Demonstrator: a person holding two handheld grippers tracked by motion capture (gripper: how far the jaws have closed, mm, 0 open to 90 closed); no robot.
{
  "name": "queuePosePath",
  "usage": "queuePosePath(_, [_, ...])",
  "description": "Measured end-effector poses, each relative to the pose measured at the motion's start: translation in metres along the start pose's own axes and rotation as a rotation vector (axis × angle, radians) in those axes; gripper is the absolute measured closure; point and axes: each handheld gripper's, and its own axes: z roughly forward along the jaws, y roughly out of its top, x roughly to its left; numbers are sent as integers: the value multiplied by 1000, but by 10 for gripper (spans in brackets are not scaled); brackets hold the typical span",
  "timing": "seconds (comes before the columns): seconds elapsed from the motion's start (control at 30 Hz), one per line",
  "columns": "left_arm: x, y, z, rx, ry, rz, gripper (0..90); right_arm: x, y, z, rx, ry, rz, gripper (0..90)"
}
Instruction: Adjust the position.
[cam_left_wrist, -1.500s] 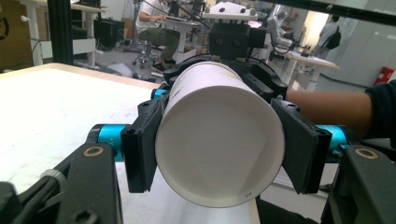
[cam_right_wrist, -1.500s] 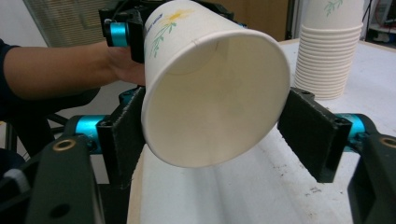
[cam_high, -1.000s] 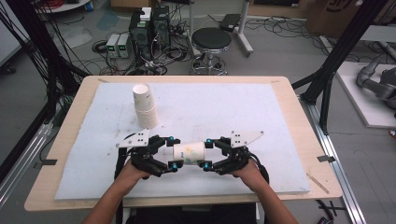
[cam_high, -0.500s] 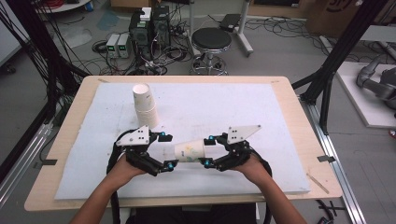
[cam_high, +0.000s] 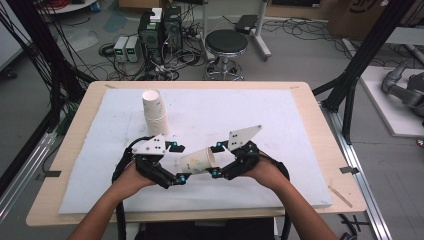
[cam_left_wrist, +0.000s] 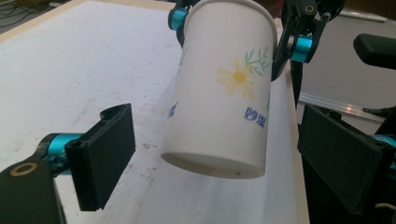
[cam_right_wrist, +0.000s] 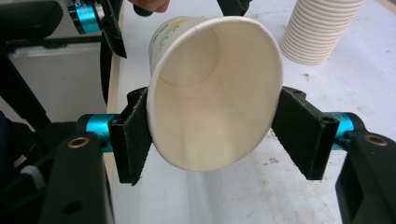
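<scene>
Cup (cam_high: 198, 161) is up off the surface (cam_high: 300, 130), lying sideways near the front edge, with the right claw (cam_right_wrist: 212, 135) clamped on its rim end, pads squeezing it from 3 and 9 o'clock. Left claw (cam_left_wrist: 233, 154) has just been opening and now stands wide around the cup's base, pads clear of it. The stack (cam_high: 156, 112) sits at about 11 o'clock from the cup.
</scene>
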Motion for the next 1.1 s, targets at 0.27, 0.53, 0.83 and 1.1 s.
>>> queuePosePath(0.27, [1,3,3,60,13,6,125,-1,12,4,64,-7,-46,320])
queuePosePath(0.53, [1,7,11,155,7,37,141,3,25,9,172,-32,-129,319])
queuePosePath(0.83, [1,9,20,212,-8,57,168,7,37,15,262,-35,-180,317])
queuePosePath(1.1, [2,9,25,255,-16,61,196,11,47,21,343,-40,-226,316])
